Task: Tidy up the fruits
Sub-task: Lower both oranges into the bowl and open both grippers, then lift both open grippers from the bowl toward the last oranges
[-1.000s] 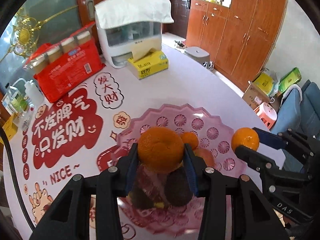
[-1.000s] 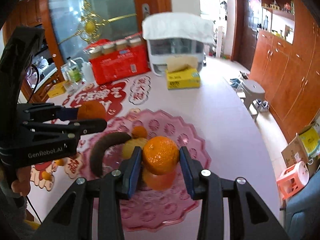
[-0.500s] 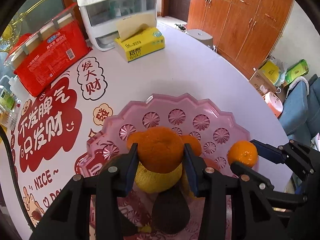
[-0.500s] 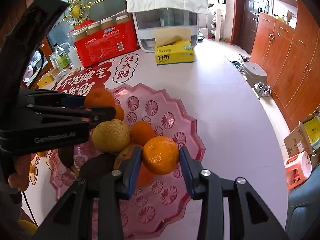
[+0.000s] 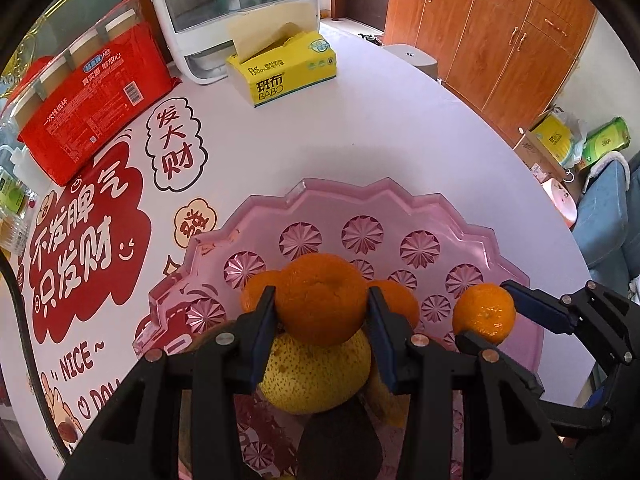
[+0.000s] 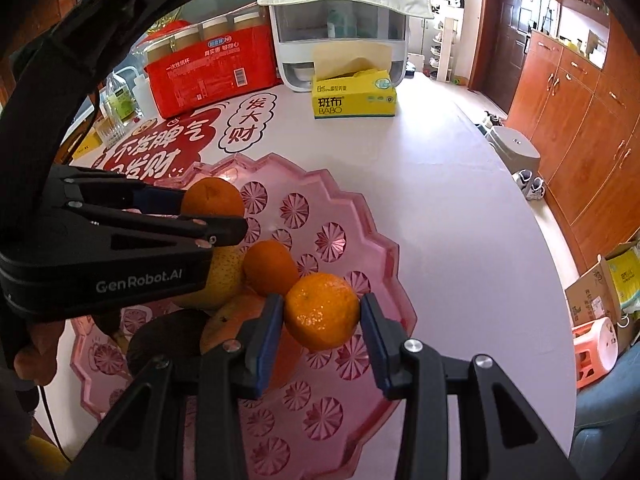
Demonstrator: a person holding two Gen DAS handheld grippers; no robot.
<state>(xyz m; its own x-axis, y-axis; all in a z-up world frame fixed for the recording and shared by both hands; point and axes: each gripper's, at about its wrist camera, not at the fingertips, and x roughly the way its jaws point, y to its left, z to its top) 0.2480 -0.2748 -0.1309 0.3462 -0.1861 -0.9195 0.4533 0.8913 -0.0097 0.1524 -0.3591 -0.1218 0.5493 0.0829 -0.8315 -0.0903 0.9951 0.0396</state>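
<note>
A pink scalloped plastic tray (image 5: 360,204) (image 6: 360,216) holds a yellow pear (image 5: 316,372) (image 6: 224,276), loose oranges (image 6: 268,266) and a dark fruit (image 5: 340,436) (image 6: 168,340). My left gripper (image 5: 322,312) is shut on a large orange (image 5: 322,304) just above the pear; it shows in the right wrist view (image 6: 212,200) too. My right gripper (image 6: 322,312) is shut on a smaller orange (image 6: 322,310) above the tray's right part; it also shows in the left wrist view (image 5: 484,312).
On the white round table (image 5: 380,128) stand a yellow tissue box (image 5: 282,68) (image 6: 354,96), a red pack of cups (image 5: 96,96) (image 6: 208,72) and a white covered appliance (image 5: 240,12) at the back. Bottles (image 6: 118,100) stand at the left edge. Wooden cabinets (image 5: 500,28) are beyond.
Both grippers, each still holding its orange, have come lower and closer over the tray. The left orange now sits just above the pear.
</note>
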